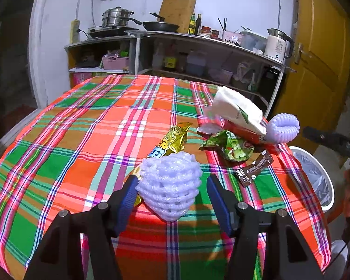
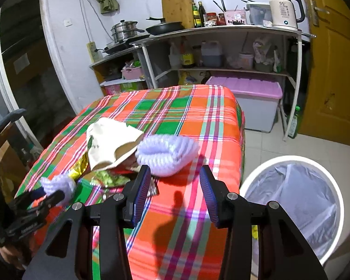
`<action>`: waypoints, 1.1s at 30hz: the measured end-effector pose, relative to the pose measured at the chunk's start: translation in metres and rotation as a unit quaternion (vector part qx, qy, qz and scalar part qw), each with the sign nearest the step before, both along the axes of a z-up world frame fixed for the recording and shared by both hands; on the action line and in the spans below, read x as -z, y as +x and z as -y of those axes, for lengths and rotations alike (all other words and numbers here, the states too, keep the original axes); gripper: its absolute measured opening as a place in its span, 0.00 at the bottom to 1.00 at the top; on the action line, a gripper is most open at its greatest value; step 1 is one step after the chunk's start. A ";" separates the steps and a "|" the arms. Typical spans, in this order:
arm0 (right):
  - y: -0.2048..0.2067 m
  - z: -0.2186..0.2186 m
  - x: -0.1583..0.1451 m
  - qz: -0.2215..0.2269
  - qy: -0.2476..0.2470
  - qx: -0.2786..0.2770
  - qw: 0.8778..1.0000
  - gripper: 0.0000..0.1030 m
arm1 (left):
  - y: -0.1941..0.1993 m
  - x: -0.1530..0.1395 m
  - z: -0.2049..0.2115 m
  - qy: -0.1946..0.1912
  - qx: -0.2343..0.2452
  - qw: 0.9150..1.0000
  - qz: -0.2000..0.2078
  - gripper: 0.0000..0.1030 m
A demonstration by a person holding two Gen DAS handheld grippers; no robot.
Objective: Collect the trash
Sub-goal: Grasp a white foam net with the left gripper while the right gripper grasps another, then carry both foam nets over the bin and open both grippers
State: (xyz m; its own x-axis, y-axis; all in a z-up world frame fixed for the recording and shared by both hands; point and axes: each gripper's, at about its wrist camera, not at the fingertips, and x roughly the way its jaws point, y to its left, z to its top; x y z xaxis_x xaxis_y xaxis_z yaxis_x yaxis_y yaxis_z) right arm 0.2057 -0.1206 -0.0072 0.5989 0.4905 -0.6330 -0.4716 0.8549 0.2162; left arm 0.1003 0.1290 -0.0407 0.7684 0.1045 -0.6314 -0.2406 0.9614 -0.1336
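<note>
On plaid tablecloth: wrappers | kitchen shelves behind | both tools gaping, empty.

A small home kitchen. Against the pale back wall stands an open metal shelf unit carrying a stacked steamer pot on a cooktop, a black frying pan, a wooden cutting board, sauce bottles and an electric kettle. A table with a bright plaid cloth fills the foreground. A yellow door stands at the right, above a tiled floor.
</note>
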 end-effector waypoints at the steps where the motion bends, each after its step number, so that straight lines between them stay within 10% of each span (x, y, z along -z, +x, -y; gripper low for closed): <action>1: 0.005 -0.002 0.001 -0.002 0.002 0.000 1.000 0.44 | 0.001 0.001 0.000 0.001 0.001 1.000 -0.002 0.54; 7: 0.028 -0.011 0.008 -0.029 0.008 0.004 1.000 0.44 | 0.004 0.004 -0.001 -0.001 0.006 1.000 -0.007 0.48; 10: 0.033 -0.011 0.011 -0.040 0.021 -0.001 0.999 0.25 | 0.003 0.004 0.001 0.002 0.009 1.000 -0.007 0.46; 19: 0.023 -0.004 0.011 -0.029 0.022 0.005 0.999 0.12 | 0.000 0.002 0.004 0.003 0.010 1.000 -0.004 0.37; 33: -0.015 0.025 -0.008 -0.012 0.051 0.008 0.999 0.12 | -0.014 -0.020 0.031 -0.006 0.047 0.999 0.018 0.34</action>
State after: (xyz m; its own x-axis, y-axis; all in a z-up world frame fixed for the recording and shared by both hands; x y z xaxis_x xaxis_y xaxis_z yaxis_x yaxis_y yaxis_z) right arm 0.1903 -0.1452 0.0006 0.5921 0.5443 -0.5943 -0.4524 0.8348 0.3138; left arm 0.0862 0.0983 -0.0211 0.7968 0.0240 -0.6037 -0.1442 0.9779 -0.1515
